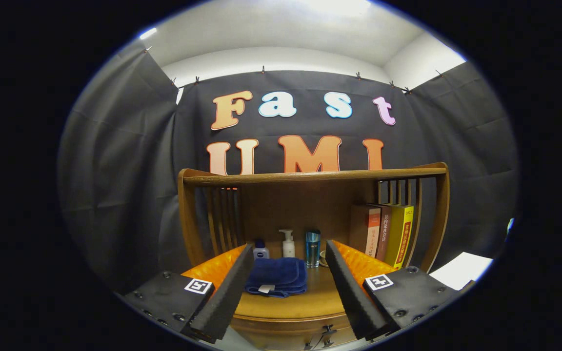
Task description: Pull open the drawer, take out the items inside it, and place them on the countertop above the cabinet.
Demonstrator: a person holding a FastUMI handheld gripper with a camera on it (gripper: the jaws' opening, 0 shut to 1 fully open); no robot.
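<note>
The tongs [288,287] gape empty, a folded blue towel [277,276] on the countertop [291,304] between them.

drawer [310,336]: only its top edge and handle show between the fingers [222,297], the rest cut off below
bench [286,304]: both sides covered by the fingers
round thing [323,258]: mostly behind the right finger, kind unclear
book [387,231]: spine text too small

Glossy wood countertop [286,304] — soft, matt cloth towel [276,277], smooth plastic pump bottle [288,245].
</note>
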